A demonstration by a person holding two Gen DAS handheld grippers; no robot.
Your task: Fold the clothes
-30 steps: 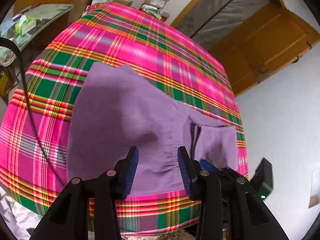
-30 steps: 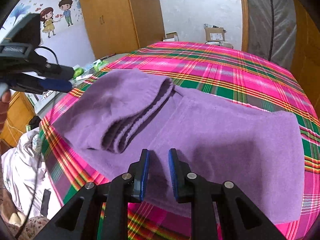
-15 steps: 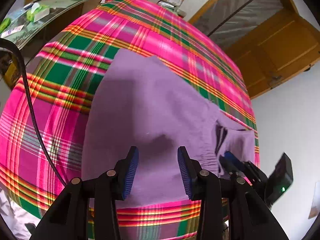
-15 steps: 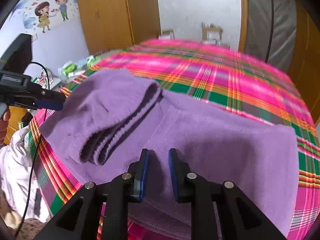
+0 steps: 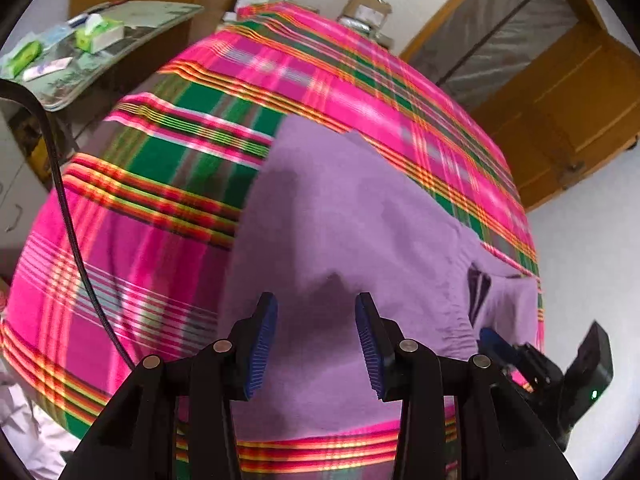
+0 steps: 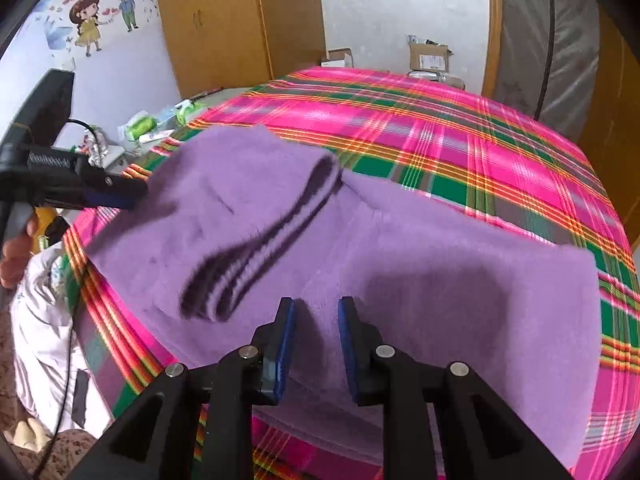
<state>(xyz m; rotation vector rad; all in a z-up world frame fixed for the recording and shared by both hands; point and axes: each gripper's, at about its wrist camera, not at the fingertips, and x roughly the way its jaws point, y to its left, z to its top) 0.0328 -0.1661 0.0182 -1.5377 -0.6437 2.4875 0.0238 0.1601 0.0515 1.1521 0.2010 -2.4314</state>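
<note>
Right gripper hangs over the near edge of the purple garment, its blue pads parted by a narrow gap with nothing pinched between them; released. Left gripper is poised above the same garment's near hem, jaws set wider apart and likewise released, no cloth between the pads. The garment lies flat on the plaid bedspread, close to the near edge of the bed. In the right wrist view its long axis runs left to right across the bed, parallel to that near edge. The left portion is folded back over itself into a thicker stack, the fold's layered edges showing as dark bands slanting from lower left to upper right. The right portion is a single flat panel ending in a straight edge. Material is a fuzzy fleece, uniform lilac, no print visible. In the left wrist view a small dark slit-like opening shows near the garment's right end. Beyond the bed: a cluttered side table, cardboard boxes against the wall, a wooden wardrobe.
</note>
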